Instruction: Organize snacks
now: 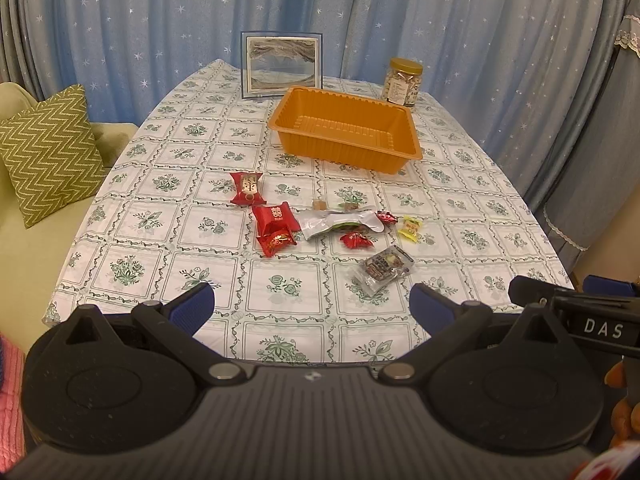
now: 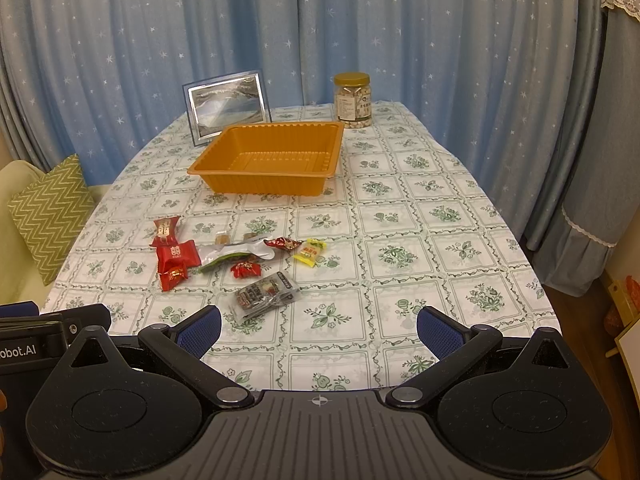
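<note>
Two grippers, both with jaws spread wide and holding nothing, hang over the near edge of the table [image 1: 168, 184]: your left gripper [image 1: 312, 304] and your right gripper [image 2: 320, 330] sit side by side, level with each other. Nearest your fingers lies the clear packet [image 2: 266, 294] of dark snacks, flat on the patterned cloth and apart from the rest. Just beyond it the loose pile spreads: small red candies [image 2: 245, 269], a silver pouch [image 1: 340, 222] lying open-ended, a yellow candy [image 2: 310, 252], and to the left three red packets [image 1: 276, 220] overlapping one another. Farther back stands the orange tray [image 2: 316, 178], empty as far as you can see, with a picture frame [image 1: 282, 64] and a lidded jar [image 2: 353, 100] behind it at the curtain. Nothing is yet sorted, so start with the clear packet: come down with your right jaws straddling its short width, press lightly to the cloth, close on the crinkled edge and lift before carrying it over the tray's near rim
</note>
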A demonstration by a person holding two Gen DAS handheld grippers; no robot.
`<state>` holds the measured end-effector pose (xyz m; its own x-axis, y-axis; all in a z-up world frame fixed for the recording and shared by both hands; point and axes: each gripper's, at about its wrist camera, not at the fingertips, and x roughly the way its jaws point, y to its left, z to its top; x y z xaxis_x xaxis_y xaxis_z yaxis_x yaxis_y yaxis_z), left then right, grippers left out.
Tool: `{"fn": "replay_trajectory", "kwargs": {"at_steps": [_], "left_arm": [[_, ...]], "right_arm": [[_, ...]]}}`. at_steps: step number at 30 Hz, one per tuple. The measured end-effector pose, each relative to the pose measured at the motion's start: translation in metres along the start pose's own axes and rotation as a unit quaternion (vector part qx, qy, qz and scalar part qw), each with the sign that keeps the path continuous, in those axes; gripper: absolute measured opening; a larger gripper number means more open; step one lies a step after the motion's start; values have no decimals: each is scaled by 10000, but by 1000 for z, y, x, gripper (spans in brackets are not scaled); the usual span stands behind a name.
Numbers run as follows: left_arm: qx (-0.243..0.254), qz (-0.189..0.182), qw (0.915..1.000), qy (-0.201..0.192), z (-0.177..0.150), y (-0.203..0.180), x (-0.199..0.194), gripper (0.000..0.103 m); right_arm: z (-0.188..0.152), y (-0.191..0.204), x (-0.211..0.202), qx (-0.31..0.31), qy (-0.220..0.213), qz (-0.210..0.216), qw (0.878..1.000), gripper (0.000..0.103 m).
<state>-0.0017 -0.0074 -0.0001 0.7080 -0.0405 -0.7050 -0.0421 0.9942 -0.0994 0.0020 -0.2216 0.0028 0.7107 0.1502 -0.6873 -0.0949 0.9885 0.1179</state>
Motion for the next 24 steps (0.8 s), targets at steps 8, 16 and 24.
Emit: {"fn": "replay_trajectory", "kwargs": {"at_steps": [8, 16, 24], "left_arm": [[6, 2, 10000, -3, 0, 0, 0, 103], [-126, -63, 9999, -29, 2, 9, 7, 103], [-298, -32, 9993, 213, 2, 33, 41, 103]], "right_arm": [[0, 0, 0, 7, -2, 3, 10000, 103], [-4, -1, 8, 83, -106, 38, 9999, 103], [-7, -3, 40, 279, -70, 216, 9994, 103]]}}
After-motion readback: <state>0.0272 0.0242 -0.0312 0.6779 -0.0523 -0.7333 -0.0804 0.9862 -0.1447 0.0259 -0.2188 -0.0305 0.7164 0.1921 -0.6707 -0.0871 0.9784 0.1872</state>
